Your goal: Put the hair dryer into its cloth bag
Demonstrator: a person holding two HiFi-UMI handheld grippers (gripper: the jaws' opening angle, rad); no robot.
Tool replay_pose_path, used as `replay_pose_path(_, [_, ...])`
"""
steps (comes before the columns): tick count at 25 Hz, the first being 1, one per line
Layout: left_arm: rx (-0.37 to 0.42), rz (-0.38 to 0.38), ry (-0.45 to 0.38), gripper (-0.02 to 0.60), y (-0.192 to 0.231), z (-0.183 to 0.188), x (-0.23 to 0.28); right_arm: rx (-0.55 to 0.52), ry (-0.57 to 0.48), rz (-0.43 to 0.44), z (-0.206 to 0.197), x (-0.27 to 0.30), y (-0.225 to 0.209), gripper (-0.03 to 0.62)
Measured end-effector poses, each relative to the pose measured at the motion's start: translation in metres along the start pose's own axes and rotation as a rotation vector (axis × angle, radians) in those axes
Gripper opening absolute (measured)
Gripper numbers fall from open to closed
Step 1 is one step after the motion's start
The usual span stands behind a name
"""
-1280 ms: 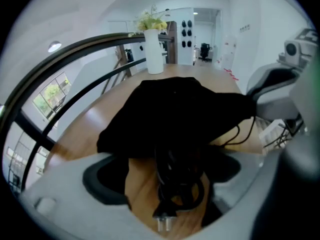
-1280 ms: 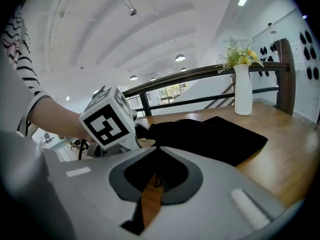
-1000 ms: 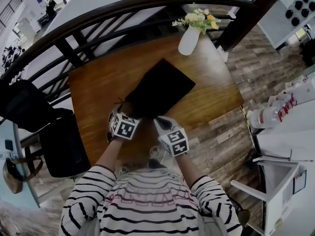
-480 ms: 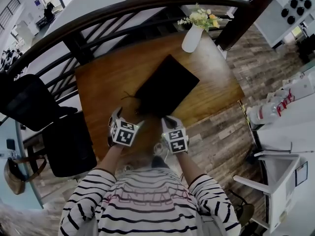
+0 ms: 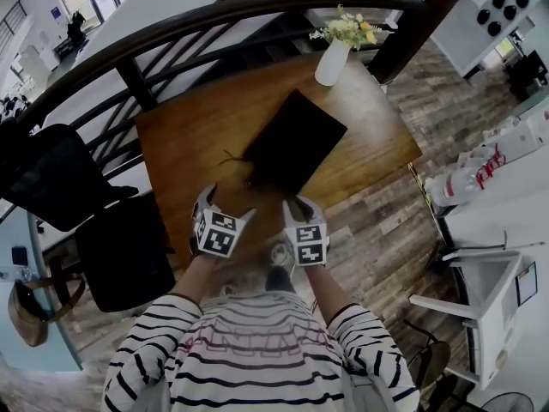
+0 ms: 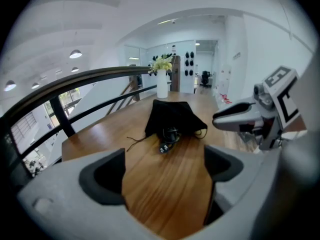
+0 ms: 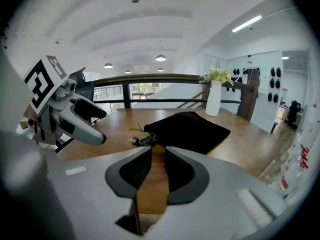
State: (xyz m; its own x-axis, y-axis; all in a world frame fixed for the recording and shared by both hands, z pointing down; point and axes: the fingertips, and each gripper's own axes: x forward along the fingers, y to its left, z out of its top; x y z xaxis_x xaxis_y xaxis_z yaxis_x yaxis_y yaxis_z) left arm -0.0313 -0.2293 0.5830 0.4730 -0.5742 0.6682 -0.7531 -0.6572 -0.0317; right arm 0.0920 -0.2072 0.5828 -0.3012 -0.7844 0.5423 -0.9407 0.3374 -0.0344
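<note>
A black cloth bag [image 5: 293, 140] lies flat on the wooden table [image 5: 189, 136], its mouth toward me. A drawstring [image 5: 233, 157] trails from that mouth, and a black cord with a plug [image 6: 165, 146] sticks out. The hair dryer itself is hidden. My left gripper [image 5: 227, 206] hovers near the table's front edge, short of the bag, with its jaws wide open over bare wood [image 6: 165, 176]. My right gripper [image 5: 300, 202] is beside it, also short of the bag [image 7: 187, 129]. Its jaws have just been opening and now stand a little apart with nothing between them [image 7: 159, 176].
A white vase of flowers [image 5: 333, 58] stands at the table's far edge, behind the bag. A dark curved railing [image 5: 171, 33] runs beyond the table. A black chair [image 5: 124, 260] is at the left. White furniture with bottles [image 5: 489, 178] stands to the right.
Both grippers have drawn back from the bag's mouth toward me. The gap between the right gripper's jaws has widened. The bag stays on the table.
</note>
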Motion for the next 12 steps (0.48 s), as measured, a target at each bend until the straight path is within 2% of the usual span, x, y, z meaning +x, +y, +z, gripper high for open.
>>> replay_pose_path(5, [0.027,-0.018,-0.08,0.48,-0.001,0.008,-0.032,0.043,-0.111,-0.068,0.025,-0.034,0.013,0.066])
replay_pose_path(12, [0.061,-0.039,-0.201,0.389,-0.006,0.009,-0.088,0.082,-0.242,-0.133,0.045,-0.087,0.043,0.04])
